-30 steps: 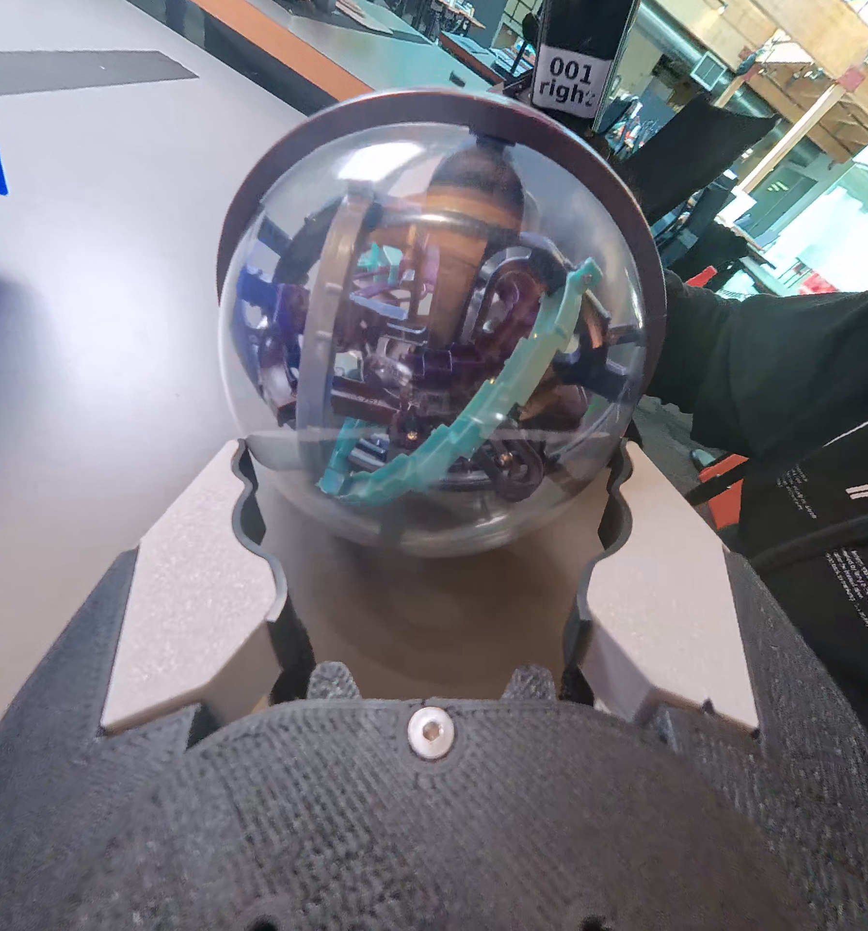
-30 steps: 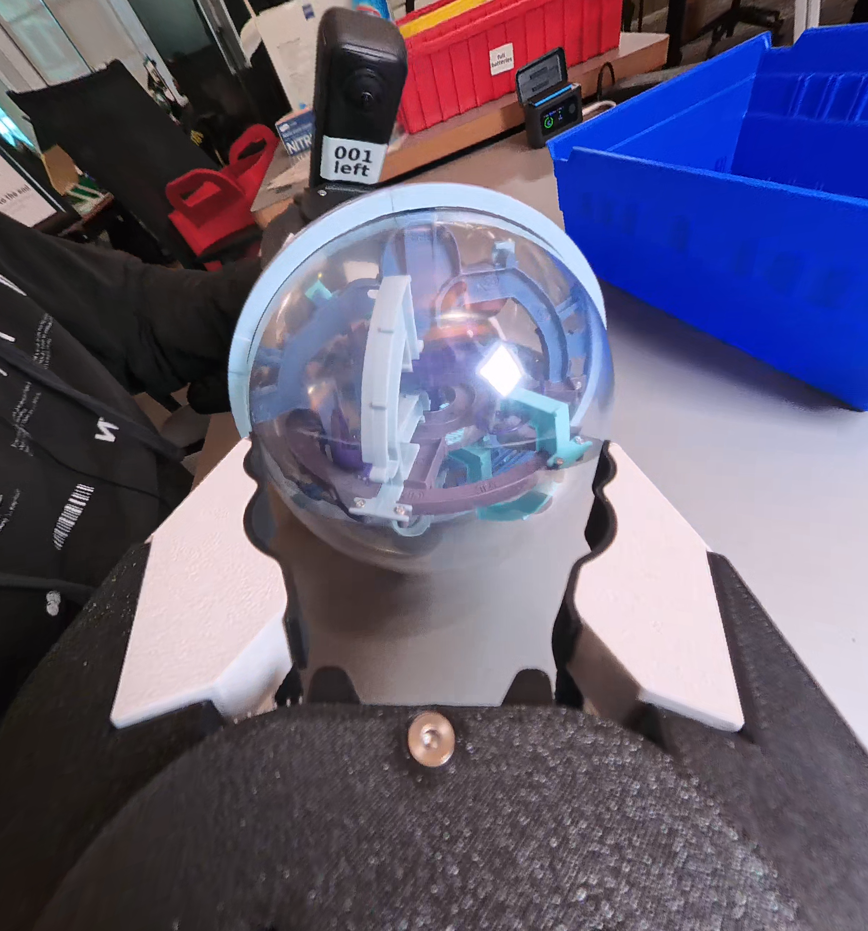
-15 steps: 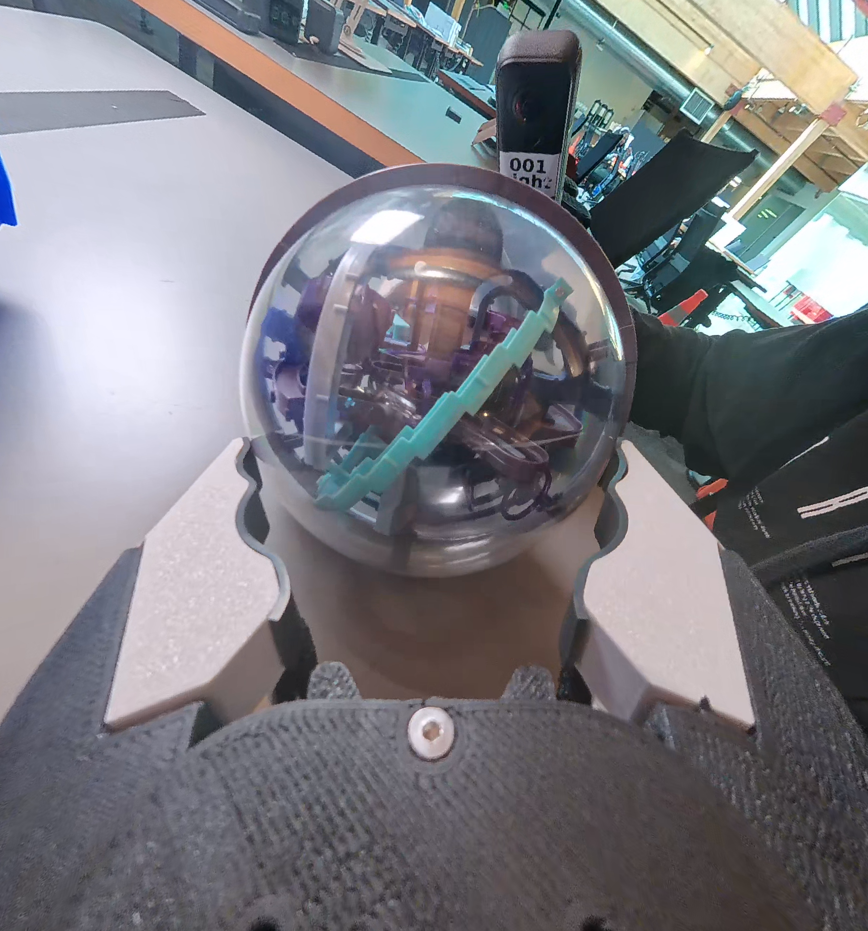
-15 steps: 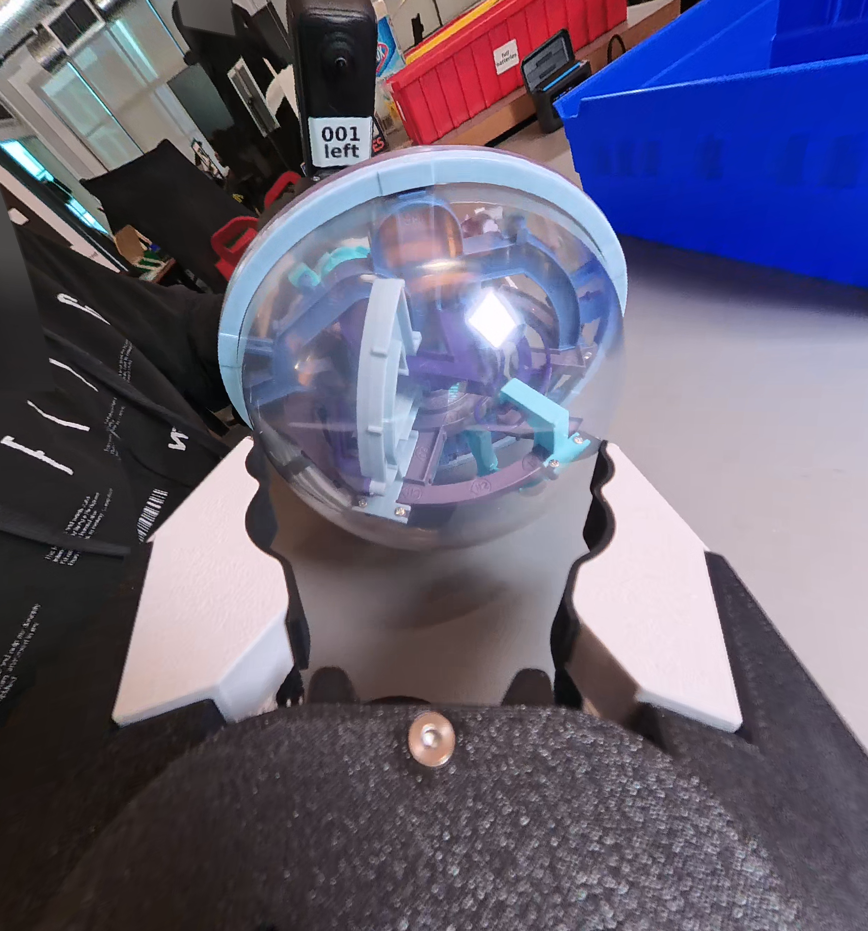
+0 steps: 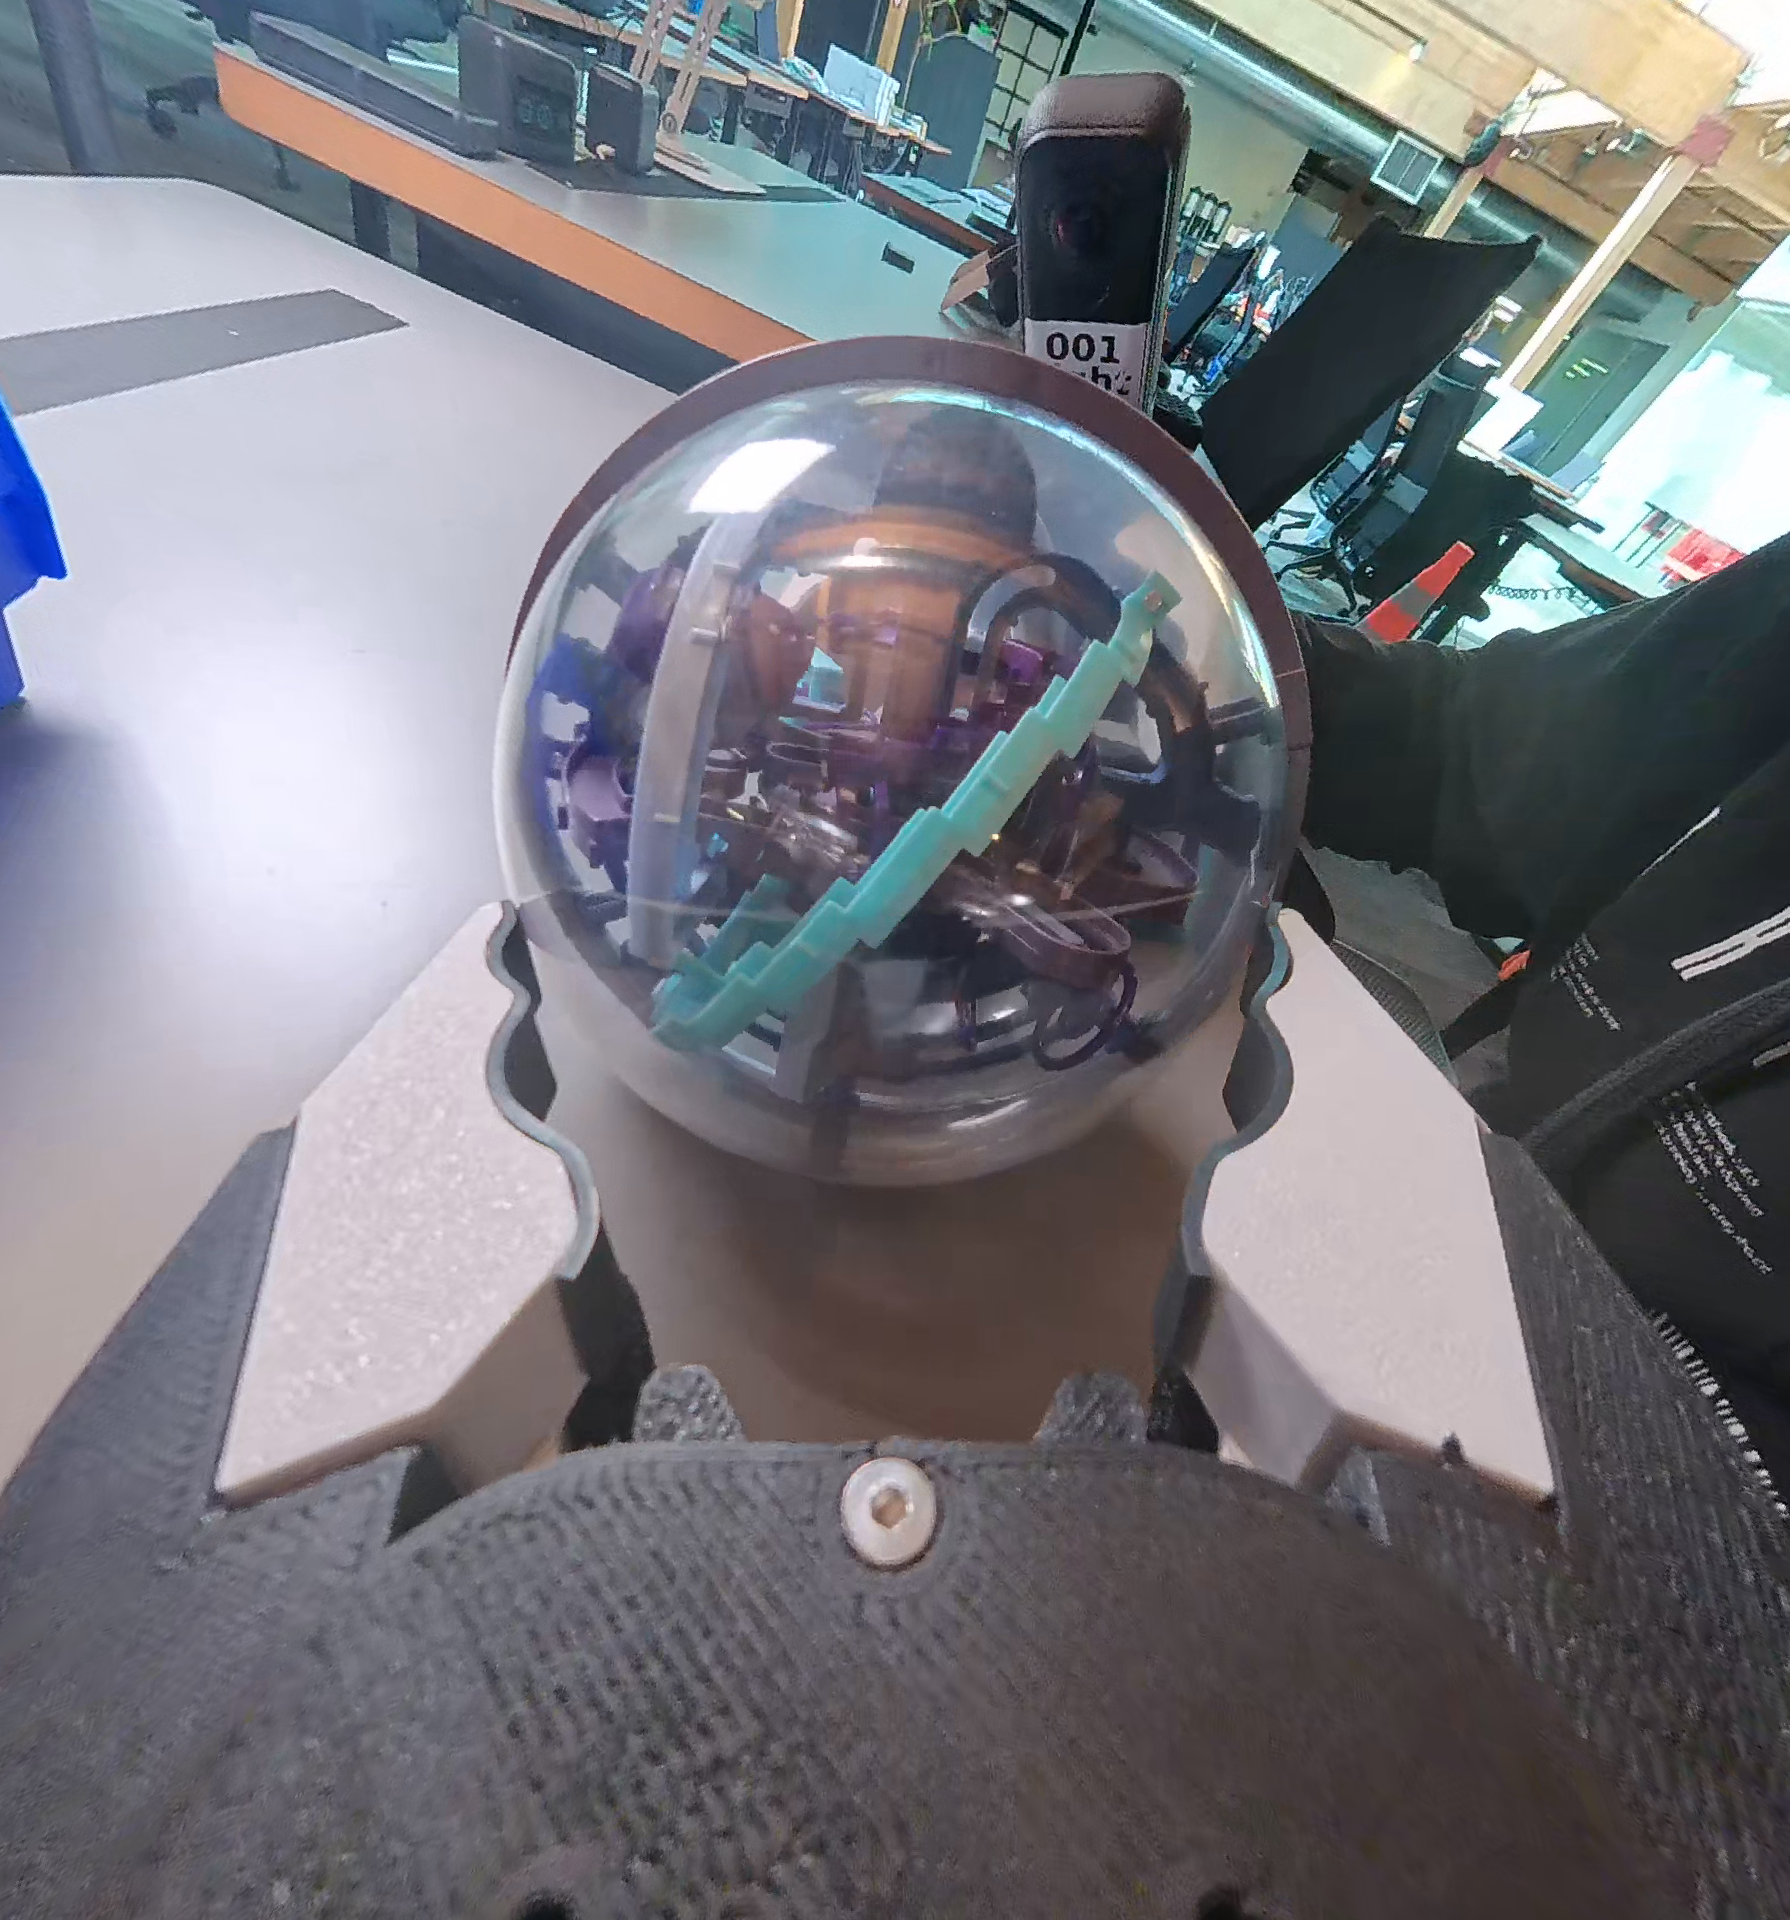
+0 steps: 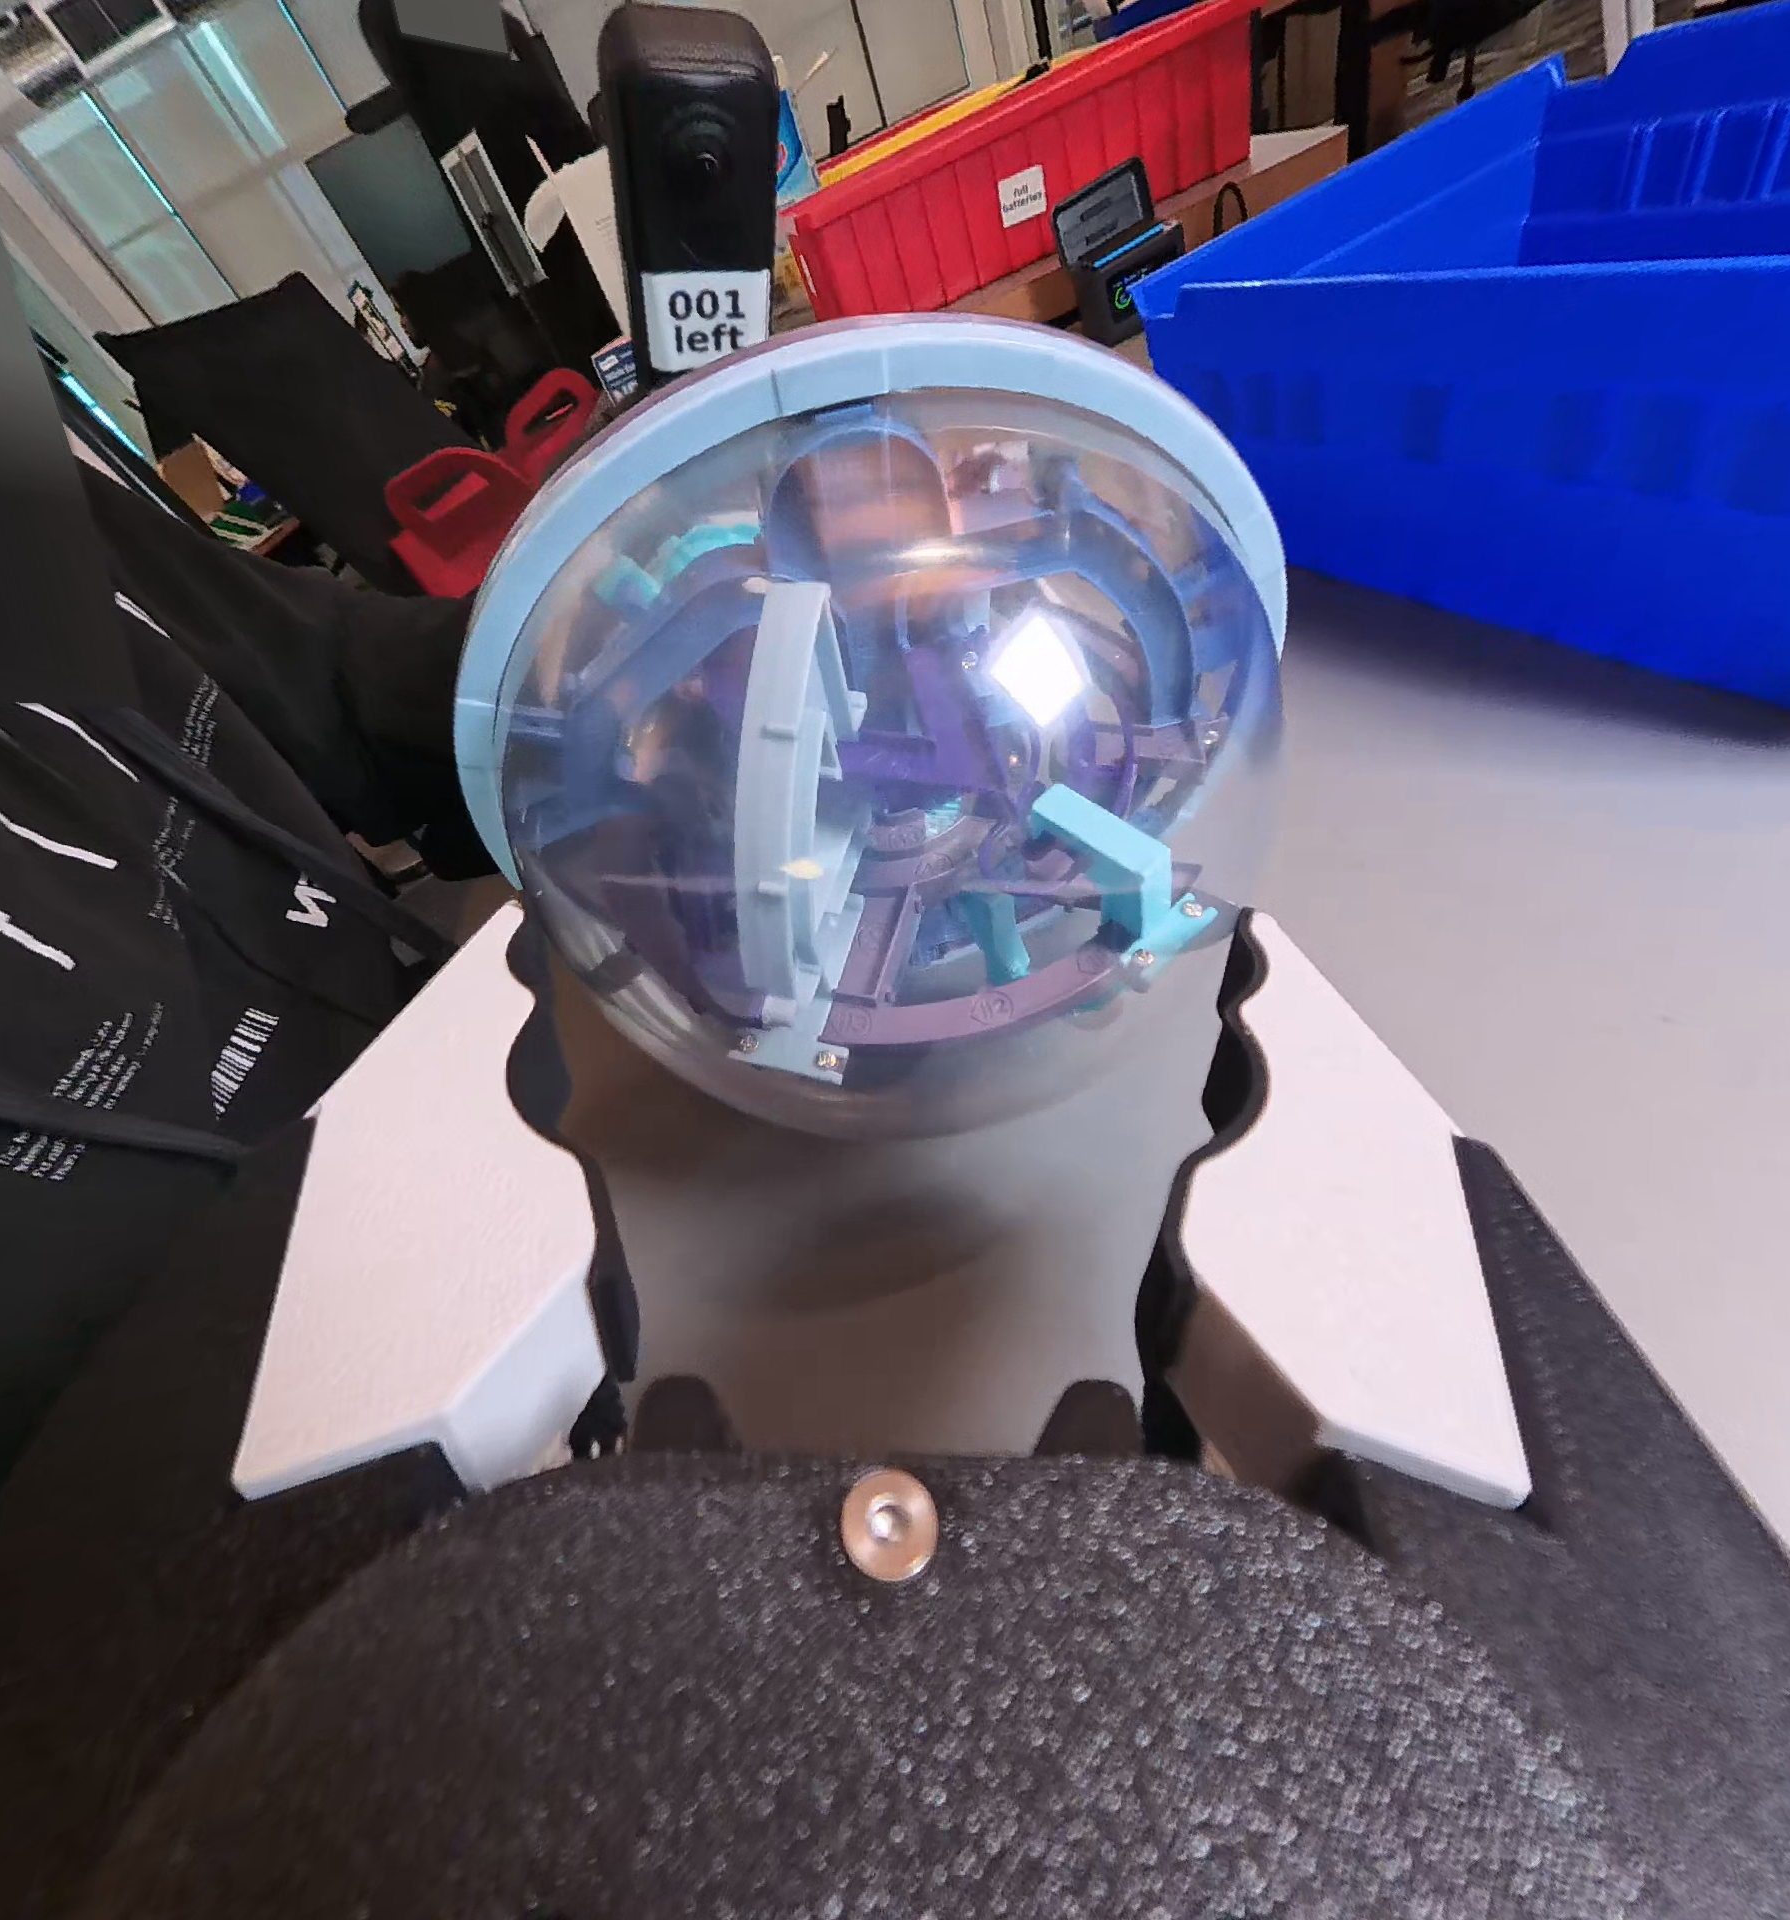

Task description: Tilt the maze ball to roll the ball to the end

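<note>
Both grippers (image 5: pixel 891 914) (image 6: pixel 875 925) keep jaws clamped on the maze ball (image 5: pixel 896 769) – it's tipped back a bit, nudging the hidden ball along.

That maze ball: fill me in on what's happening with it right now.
A person in a black top holds the clear maze ball between two handheld tools, one on each side. The left tool cups one half, the right tool the opposite half, fingers spread wide against the shell. The sphere is off the grey table, with its coloured tracks tilted. The small ball inside cannot be picked out, so progress is unclear. A blue bin sits nearby.
</note>
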{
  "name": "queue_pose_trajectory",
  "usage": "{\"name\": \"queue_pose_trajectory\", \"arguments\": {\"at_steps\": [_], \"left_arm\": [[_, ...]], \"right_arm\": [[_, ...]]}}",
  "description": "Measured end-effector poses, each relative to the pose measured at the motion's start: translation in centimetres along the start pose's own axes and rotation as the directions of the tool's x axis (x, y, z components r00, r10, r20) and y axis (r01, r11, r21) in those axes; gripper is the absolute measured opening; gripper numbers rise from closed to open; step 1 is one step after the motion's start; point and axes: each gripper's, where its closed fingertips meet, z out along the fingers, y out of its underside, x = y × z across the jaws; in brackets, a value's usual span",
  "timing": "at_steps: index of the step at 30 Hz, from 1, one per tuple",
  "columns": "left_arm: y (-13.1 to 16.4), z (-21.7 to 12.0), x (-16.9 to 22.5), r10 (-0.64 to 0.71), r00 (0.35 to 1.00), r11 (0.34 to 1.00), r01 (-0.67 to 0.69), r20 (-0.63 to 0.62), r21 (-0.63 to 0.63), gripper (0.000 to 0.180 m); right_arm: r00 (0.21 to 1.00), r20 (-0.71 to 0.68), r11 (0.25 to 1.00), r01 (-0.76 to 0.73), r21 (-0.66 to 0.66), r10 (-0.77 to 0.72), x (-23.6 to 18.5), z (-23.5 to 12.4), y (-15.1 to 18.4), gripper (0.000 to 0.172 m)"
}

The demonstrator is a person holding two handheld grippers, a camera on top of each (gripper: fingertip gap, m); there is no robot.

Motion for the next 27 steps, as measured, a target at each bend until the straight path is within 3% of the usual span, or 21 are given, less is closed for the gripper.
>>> {"name": "queue_pose_trajectory", "arguments": {"at_steps": [17,27], "left_arm": [[0.8,0.4,0.2,0.324,0.943,0.946,-0.323,0.07,-0.028,0.132],[1.3,0.9,0.2,0.287,0.955,0.957,-0.284,0.069,-0.05,0.132]], "right_arm": [[0.945,-0.086,0.948,0.317,0.001,-0.316,-0.6,-0.3,-0.9,0.126],[0.946,-0.083,0.949,0.315,0.01,-0.313,-0.8,-0.6,-1.5,0.126]]}}
